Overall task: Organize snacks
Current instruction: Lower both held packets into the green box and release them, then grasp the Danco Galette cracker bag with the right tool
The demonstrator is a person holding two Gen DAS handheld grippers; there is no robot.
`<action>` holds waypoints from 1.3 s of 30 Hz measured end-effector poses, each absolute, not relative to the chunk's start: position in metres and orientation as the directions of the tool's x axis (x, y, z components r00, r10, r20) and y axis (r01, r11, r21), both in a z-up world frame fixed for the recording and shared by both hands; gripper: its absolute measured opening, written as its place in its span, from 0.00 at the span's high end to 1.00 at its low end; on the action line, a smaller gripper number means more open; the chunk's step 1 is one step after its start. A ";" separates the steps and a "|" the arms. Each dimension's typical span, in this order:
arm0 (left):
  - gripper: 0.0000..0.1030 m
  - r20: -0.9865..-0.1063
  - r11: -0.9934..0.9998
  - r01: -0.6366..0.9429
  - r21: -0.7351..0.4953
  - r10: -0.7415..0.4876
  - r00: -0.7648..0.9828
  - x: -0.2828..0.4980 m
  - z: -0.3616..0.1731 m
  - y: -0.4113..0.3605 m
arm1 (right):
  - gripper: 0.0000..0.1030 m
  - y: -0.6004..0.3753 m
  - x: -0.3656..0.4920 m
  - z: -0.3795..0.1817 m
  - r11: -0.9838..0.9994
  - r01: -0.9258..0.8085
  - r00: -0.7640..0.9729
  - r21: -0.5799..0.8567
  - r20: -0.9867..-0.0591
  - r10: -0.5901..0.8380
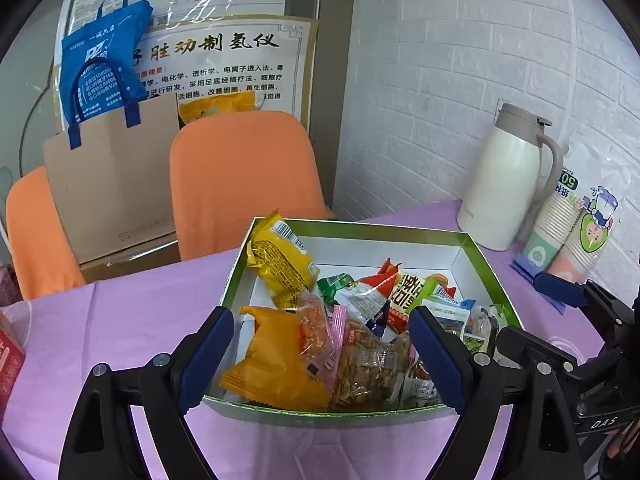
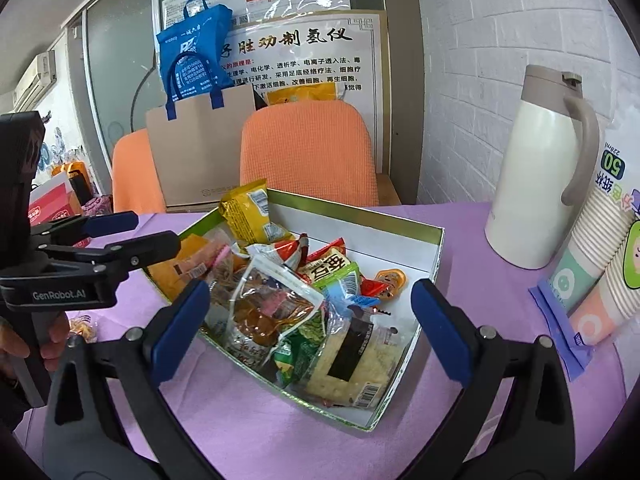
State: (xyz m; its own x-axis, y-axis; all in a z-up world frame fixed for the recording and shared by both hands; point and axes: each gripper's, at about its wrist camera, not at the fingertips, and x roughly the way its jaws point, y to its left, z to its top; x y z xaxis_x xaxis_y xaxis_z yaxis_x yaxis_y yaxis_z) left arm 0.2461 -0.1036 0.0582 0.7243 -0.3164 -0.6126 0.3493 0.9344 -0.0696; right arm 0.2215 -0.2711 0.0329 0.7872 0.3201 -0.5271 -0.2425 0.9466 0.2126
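A green-rimmed box point(image 1: 360, 227) with a white inside stands on the purple tablecloth, filled with several snack packets. Among them are a yellow packet point(image 1: 280, 264) at the far left corner, an orange packet point(image 1: 272, 364) and a clear pack of seeds point(image 1: 368, 364) near the front wall. My left gripper point(image 1: 320, 316) hangs open over the box's near end, nothing between its pads. My right gripper point(image 2: 310, 286) is open above a clear pack of brown snacks point(image 2: 272, 304) and a cracker pack point(image 2: 352, 364), touching neither. The box wall point(image 2: 372, 232) shows behind them.
A white thermos jug point(image 2: 536, 168) and a sleeve of paper cups point(image 2: 600, 264) stand at the right by the brick wall. Two orange chairs point(image 1: 244, 176) and a brown paper bag point(image 1: 112, 184) are behind the table. A red carton point(image 1: 10, 364) sits at the left edge.
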 end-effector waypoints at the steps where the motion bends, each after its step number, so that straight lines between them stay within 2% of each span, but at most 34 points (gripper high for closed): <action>1: 0.12 -0.611 0.935 0.348 -0.070 -0.316 0.726 0.244 0.060 -0.102 | 0.03 -0.269 0.217 0.036 0.945 -0.250 0.791 0.211 -0.519 0.325; 6: 0.12 -0.589 0.935 0.336 -0.116 -0.337 0.735 0.213 0.071 -0.084 | 0.02 -0.256 0.195 0.048 0.930 -0.299 0.790 0.212 -0.492 0.366; 11: 0.12 -0.574 0.932 0.336 -0.139 -0.352 0.739 0.173 0.076 -0.059 | 0.02 -0.233 0.172 0.047 0.909 -0.367 0.755 0.200 -0.507 0.416; 18: 0.12 -0.621 0.953 0.268 -0.144 -0.298 0.725 0.123 0.070 0.008 | 0.02 -0.175 0.153 0.025 0.828 -0.510 0.619 0.234 -0.569 0.542; 26: 0.12 -0.685 0.967 0.106 -0.233 -0.241 0.688 0.105 0.030 0.086 | 0.02 -0.096 0.152 -0.009 0.727 -0.621 0.445 0.294 -0.631 0.635; 29: 0.12 -0.698 0.957 0.083 -0.277 -0.260 0.668 0.102 0.014 0.103 | 0.02 -0.077 0.162 -0.016 0.709 -0.622 0.400 0.333 -0.643 0.653; 30: 0.12 -0.699 0.954 0.081 -0.290 -0.269 0.663 0.101 0.010 0.106 | 0.03 -0.074 0.164 -0.016 0.705 -0.623 0.394 0.339 -0.643 0.657; 35: 0.12 -0.686 0.934 0.093 -0.345 -0.318 0.654 0.094 -0.003 0.117 | 0.19 -0.055 0.177 -0.022 0.676 -0.627 0.337 0.388 -0.648 0.683; 39: 0.12 -0.684 0.926 0.080 -0.369 -0.329 0.651 0.095 -0.010 0.122 | 0.24 -0.046 0.180 -0.029 0.663 -0.632 0.307 0.401 -0.656 0.689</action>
